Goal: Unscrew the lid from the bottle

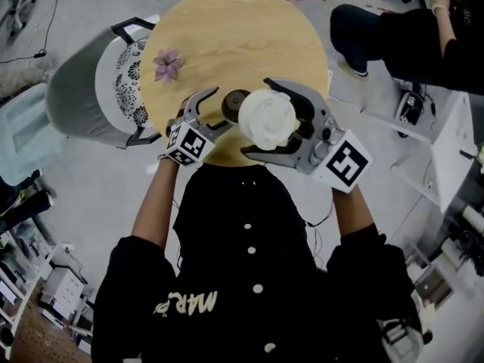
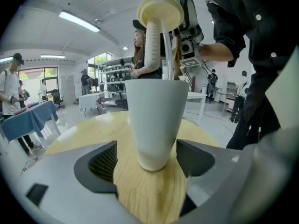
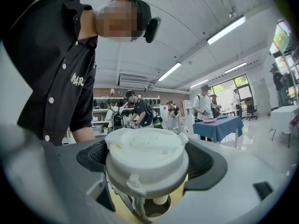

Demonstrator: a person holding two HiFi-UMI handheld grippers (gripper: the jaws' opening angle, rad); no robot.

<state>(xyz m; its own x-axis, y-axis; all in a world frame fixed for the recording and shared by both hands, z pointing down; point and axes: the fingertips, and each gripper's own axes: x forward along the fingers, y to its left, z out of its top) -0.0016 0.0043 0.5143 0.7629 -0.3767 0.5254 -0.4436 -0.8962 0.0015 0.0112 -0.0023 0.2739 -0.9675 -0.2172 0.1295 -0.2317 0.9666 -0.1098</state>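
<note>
Bottle [image 2: 156, 120]: white, tapering toward its base, upright on the round wooden counter [image 1: 227, 29], near the edge closest to the person. Mouth is open; from the head view it reads as a dark round hole [image 1: 235, 102].

Lid [image 1: 267, 119]: off the bottle, held above it and slightly to the person's right. Cream-white, round. In the left gripper view the lid [image 2: 161, 10] is well clear of the rim, with a ribbed tube [image 2: 152, 45] hanging from its underside toward the mouth. A thin clear straw runs beside the tube.

Right gripper [image 3: 147, 164]: pinching the lid [image 3: 147, 153] across its sides, a dark pad against each flank. Under the lid a dark round opening [image 3: 156, 209] shows, apparently the bottle mouth.

Left gripper [image 2: 148, 162]: low at the counter surface, jaws spread either side of the bottle's lower part. A strip of counter shows between the left pad and the bottle wall. On the other side, contact cannot be judged. In the head view the left gripper [image 1: 227, 109] brackets the bottle from the person's left, and the right gripper [image 1: 263, 118] sits just beside it.

Surroundings: a purple flower [image 1: 168, 65] lies on the counter, well apart from the bottle. A grey chair [image 1: 83, 89] with a patterned cushion stands beside the counter's left edge. A seated person in dark clothes [image 1: 423, 36] is at upper right.
</note>
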